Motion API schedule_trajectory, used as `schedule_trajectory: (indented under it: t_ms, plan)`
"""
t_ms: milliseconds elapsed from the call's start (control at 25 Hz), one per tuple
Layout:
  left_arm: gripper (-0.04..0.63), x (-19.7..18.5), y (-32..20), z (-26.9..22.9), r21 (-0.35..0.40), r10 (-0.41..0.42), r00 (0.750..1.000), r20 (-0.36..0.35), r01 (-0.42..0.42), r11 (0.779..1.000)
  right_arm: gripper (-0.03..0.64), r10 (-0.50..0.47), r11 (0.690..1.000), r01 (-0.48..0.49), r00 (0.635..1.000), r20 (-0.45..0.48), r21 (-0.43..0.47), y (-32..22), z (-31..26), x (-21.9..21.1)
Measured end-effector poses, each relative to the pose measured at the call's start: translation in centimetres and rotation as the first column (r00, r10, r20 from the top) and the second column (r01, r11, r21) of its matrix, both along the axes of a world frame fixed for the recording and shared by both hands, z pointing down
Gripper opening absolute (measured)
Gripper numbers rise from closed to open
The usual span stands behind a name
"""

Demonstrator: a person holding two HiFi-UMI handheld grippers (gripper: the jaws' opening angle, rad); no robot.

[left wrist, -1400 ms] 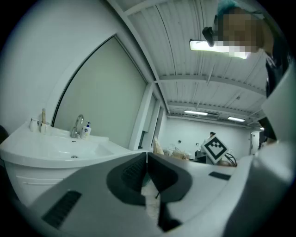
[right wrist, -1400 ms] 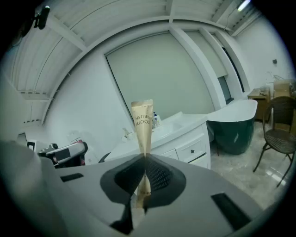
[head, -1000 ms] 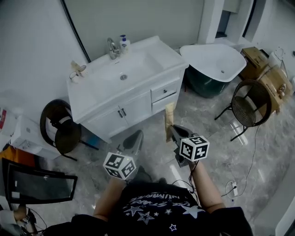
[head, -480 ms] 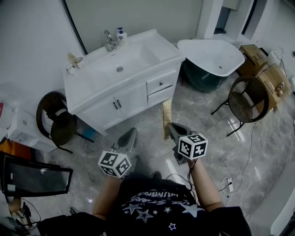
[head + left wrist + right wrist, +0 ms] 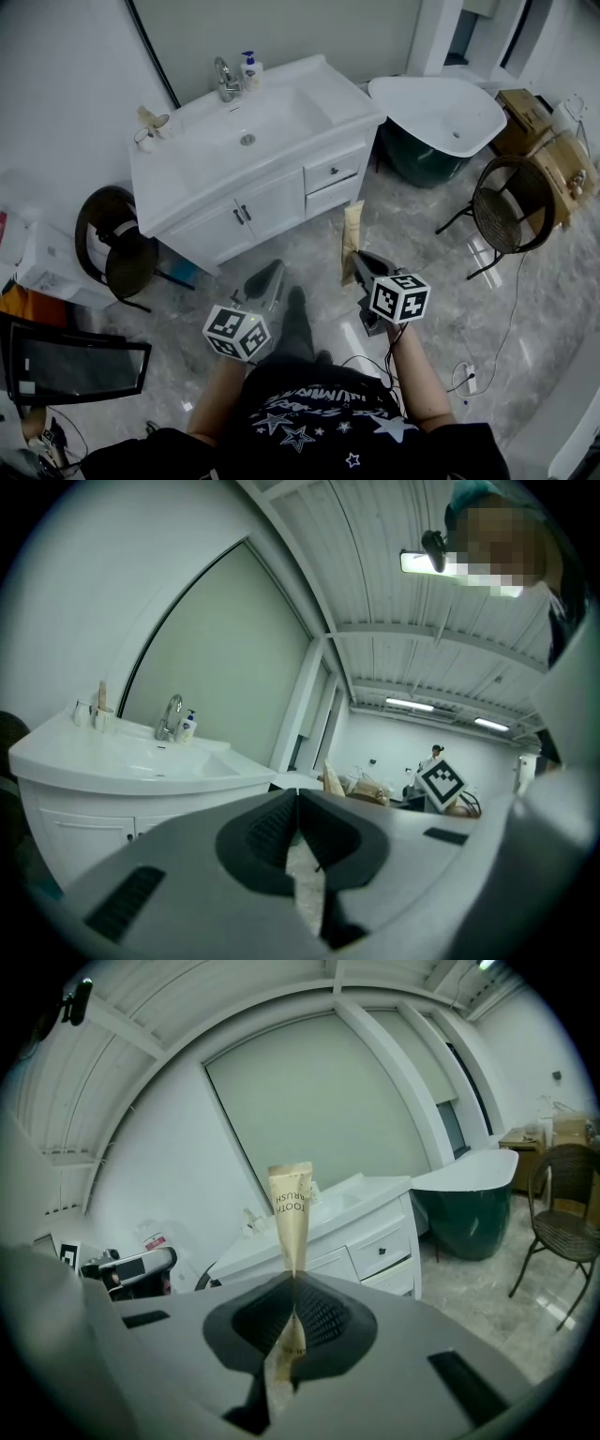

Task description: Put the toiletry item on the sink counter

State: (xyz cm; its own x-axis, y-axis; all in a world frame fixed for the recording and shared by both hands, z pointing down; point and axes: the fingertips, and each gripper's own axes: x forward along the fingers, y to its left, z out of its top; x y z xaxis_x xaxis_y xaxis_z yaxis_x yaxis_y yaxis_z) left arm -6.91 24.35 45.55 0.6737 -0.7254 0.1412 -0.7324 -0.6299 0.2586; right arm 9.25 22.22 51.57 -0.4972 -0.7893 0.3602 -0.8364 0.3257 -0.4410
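A tan paper toothbrush packet (image 5: 352,230) stands upright in my right gripper (image 5: 357,262), which is shut on its lower end. In the right gripper view the packet (image 5: 291,1206) rises from the closed jaws of that gripper (image 5: 293,1274), in front of the white sink counter (image 5: 366,1194). My left gripper (image 5: 272,272) is held beside it, shut with nothing in it; its jaws (image 5: 297,792) meet at the tip. The white sink counter (image 5: 309,94) lies ahead of both grippers, across a stretch of marble floor, and appears at the left in the left gripper view (image 5: 141,766).
On the counter stand a faucet (image 5: 225,80), a soap bottle (image 5: 249,67) and cups (image 5: 150,131). A white bathtub (image 5: 441,112) sits right of the vanity, with a wicker chair (image 5: 506,211) and cardboard boxes (image 5: 553,159) beyond. A dark round chair (image 5: 117,253) stands left.
Both grippers have sunk slightly, the packet still clamped in the right one. The head view has shifted a little against the vanity.
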Motion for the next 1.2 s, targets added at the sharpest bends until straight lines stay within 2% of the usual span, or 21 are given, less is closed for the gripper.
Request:
schedule_trajectory:
  t_ms: [360, 760, 1200]
  plan:
    - [0.021, 1.5, -8.1, 0.9, -0.023, 0.048, 0.999, -0.016, -0.049, 0.999, 0.019, 0.035, 0.998, -0.036, 0.999, -0.027, -0.051, -7.0, 1.4, 1.9]
    - [0.021, 0.7, -20.7, 1.2, -0.063, 0.031, 0.999, -0.038, -0.034, 0.997, 0.019, 0.042, 0.994, -0.045, 0.999, -0.031, -0.098, -18.4, 2.0, 1.3]
    - [0.021, -0.4, -30.3, 1.6, -0.103, 0.040, 0.998, -0.041, -0.044, 0.994, 0.020, 0.074, 0.988, -0.078, 0.997, -0.030, -0.134, -28.5, 1.9, 1.1]
